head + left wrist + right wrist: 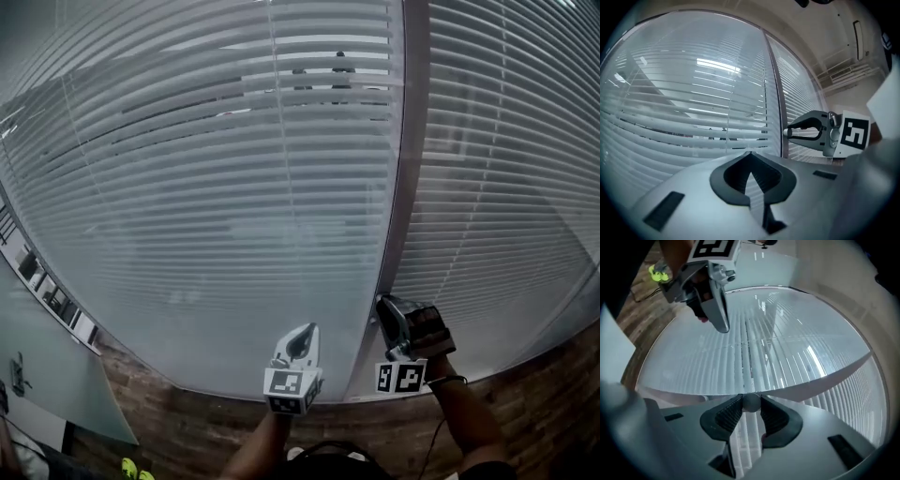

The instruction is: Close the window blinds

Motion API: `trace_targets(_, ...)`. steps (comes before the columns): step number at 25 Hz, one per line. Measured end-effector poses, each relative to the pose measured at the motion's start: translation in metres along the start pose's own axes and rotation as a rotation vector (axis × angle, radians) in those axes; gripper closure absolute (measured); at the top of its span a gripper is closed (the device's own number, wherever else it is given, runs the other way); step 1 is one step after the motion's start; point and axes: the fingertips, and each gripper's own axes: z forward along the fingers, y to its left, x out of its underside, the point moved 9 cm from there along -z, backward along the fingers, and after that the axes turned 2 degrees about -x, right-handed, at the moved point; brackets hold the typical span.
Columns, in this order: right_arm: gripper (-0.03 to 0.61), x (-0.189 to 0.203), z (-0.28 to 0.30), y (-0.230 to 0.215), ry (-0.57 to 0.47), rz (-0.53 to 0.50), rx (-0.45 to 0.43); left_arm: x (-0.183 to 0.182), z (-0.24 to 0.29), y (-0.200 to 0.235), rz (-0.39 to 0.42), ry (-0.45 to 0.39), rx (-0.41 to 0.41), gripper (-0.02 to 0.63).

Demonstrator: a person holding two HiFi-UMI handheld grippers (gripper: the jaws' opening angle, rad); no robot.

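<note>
White slatted blinds (216, 187) cover the left pane; through the gaps between their upper slats I see dark shapes beyond. A second set of blinds (506, 187) hangs right of the grey mullion (405, 169). My right gripper (384, 311) is at the mullion's foot, and in the right gripper view its ribbed pads (727, 414) press on the round white blind wand (751, 401). The left gripper (302, 337) hovers just left of it, its tips together with nothing between them. In the left gripper view the right gripper (788, 132) shows side-on at the mullion.
A wood-look floor (187, 422) runs under the window. A frosted glass partition (52, 375) stands at the lower left. The person's forearm (464, 422) reaches up to the right gripper.
</note>
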Motion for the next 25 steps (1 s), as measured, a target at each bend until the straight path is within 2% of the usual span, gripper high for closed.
trace_targets(2, 0.453, 0.001, 0.0, 0.0, -0.009, -0.066, -0.004, 0.001, 0.0, 0.001, 0.001, 0.002, -0.004, 0.62)
trace_targets(4, 0.453, 0.002, 0.0, 0.001, -0.011, -0.085, -0.006, 0.002, 0.0, 0.001, 0.006, 0.003, -0.006, 0.62)
trace_targets(7, 0.453, 0.001, 0.0, 0.0, -0.005, -0.016, 0.007, 0.003, 0.0, 0.0, 0.021, 0.006, -0.008, 0.62)
trace_targets(9, 0.451, 0.0, -0.002, -0.001, -0.015, 0.138, 0.022, 0.002, -0.001, -0.001, 0.034, 0.008, -0.008, 0.62)
trace_targets(13, 0.451, 0.002, -0.014, 0.005, -0.054, 0.537, 0.049, -0.004, -0.004, -0.005, 0.032, -0.025, -0.014, 0.62)
trace_targets(19, 0.437, 0.007, -0.019, -0.001, -0.058, 1.255, 0.102, -0.003, -0.005, -0.004, 0.017, -0.009, -0.017, 0.62)
trace_targets(21, 0.436, 0.009, -0.015, 0.001, -0.072, 1.394, 0.135, -0.004, -0.004, -0.006, 0.019, -0.007, -0.007, 0.62)
trace_targets(25, 0.436, 0.007, -0.002, 0.001, -0.057, 1.511, 0.16, -0.006, -0.002, -0.011, 0.055, -0.019, -0.002, 0.62)
